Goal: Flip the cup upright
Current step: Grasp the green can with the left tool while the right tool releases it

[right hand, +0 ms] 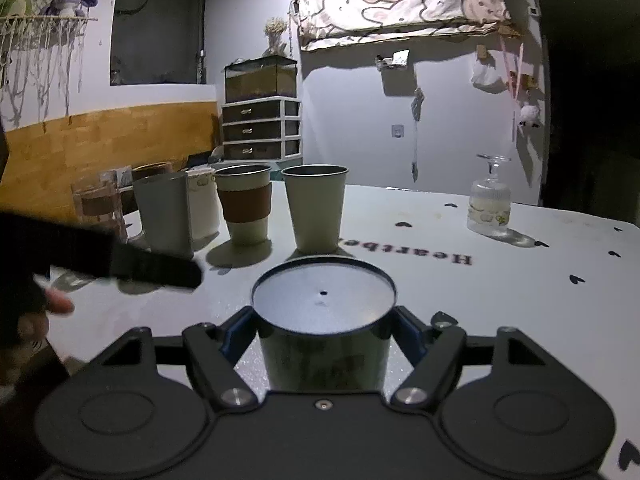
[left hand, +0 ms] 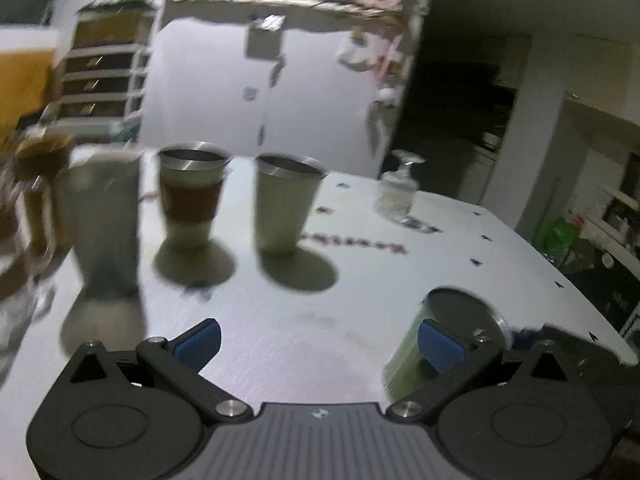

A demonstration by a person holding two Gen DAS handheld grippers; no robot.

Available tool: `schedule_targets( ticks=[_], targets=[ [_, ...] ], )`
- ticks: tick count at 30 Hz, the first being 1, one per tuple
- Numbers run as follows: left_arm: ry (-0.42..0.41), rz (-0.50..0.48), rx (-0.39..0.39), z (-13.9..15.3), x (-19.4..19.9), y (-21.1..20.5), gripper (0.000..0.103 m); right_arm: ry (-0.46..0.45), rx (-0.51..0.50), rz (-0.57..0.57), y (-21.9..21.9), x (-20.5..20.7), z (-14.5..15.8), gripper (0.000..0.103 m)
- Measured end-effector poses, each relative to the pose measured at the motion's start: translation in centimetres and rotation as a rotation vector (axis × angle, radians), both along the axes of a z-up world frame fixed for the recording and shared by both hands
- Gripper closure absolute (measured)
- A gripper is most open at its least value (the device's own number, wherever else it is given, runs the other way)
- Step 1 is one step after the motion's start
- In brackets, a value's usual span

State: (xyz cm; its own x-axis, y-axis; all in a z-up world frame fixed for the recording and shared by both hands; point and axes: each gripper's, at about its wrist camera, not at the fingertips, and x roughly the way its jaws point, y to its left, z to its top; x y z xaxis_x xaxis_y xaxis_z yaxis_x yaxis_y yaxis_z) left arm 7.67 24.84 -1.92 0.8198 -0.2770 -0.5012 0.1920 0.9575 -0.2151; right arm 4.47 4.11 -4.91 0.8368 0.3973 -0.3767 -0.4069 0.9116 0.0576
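**Presently: inverted green cup between right fingers, flip pending**

Item 1. Green metal cup (right hand: 324,332), standing upside down on the white heart-printed counter (right hand: 520,280), flat steel base facing up. Position: directly between the fingers of the right gripper (right hand: 323,330). The blue pads (right hand: 234,330) sit at or just beside the cup wall on both sides; whether they press firmly cannot be told, though the fingers appear closed around it.

Item 2. Left gripper (left hand: 320,342), fingers spread wide, holding nothing. It hangs low over the counter, with the same green cup (left hand: 436,340) behind its right-hand pad, apparently not touching. View blurred.

Item 3. Bystanders on the counter, well beyond the cup: a plain cream steel-rimmed tumbler (right hand: 316,208), a cream tumbler with a brown sleeve (right hand: 244,206), a tall grey cup (right hand: 164,212), all upright; a clear glass goblet standing inverted (right hand: 490,200) off to the right.

Handling note (judgement). The step in hand looks to be securing the grip before lifting. To do it well: squeeze evenly on the wall near mid-height so the smooth, tapering metal does not slide; raise it enough for the rim to leave the counter; roll the wrist a full half-turn away from the row of tumblers; set it down base first before releasing. The left gripper should stay out of the swing.
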Motion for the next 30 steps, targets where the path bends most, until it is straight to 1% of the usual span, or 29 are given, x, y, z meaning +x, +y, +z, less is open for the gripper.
schedule_targets(
  ticks=[1,3,8,11,13,17,18,19,21,24,30],
  targets=[
    [-0.016,-0.017,0.02,0.3,0.4,-0.7,0.0,0.003,0.006,-0.009,-0.1,-0.1,-0.1,0.016],
    [-0.027,-0.05,0.041,0.8,1.1,-1.9,0.0,-0.007,0.019,-0.022,-0.5,-0.6,-0.5,0.013],
    [0.003,-0.177,0.036,1.5,3.6,-5.7,0.0,0.029,0.079,-0.054,-2.2,-1.3,-1.5,0.012],
    [-0.006,-0.215,0.085,1.2,4.2,-8.3,0.0,0.069,0.107,-0.06,-2.9,-0.9,-2.3,0.011],
    [0.001,-0.237,0.113,0.6,4.4,-9.8,0.0,0.076,0.121,-0.054,-3.2,-0.8,-2.5,0.01],
    [0.025,-0.287,0.131,-0.4,4.6,-11.4,0.003,0.081,0.117,-0.033,-2.9,-0.7,-2.8,0.01],
    [0.031,-0.295,0.135,-0.5,4.5,-11.5,0.008,0.085,0.118,-0.025,-2.7,-0.7,-2.9,0.01],
    [0.041,-0.3,0.143,-0.7,4.6,-11.7,0.01,0.088,0.117,-0.021,-2.6,-0.7,-3.0,0.01],
    [0.057,-0.294,0.141,-0.8,4.5,-11.6,0.019,0.096,0.112,-0.023,-2.3,-0.4,-3.2,0.01],
    [0.07,-0.283,0.119,-0.9,4.5,-10.5,0.027,0.108,0.106,-0.04,-2.1,0.0,-3.5,0.01],
    [0.062,-0.303,0.036,-0.3,3.3,-7.5,0.027,0.104,0.092,-0.05,-1.9,0.2,-3.3,0.009]
  ],
)
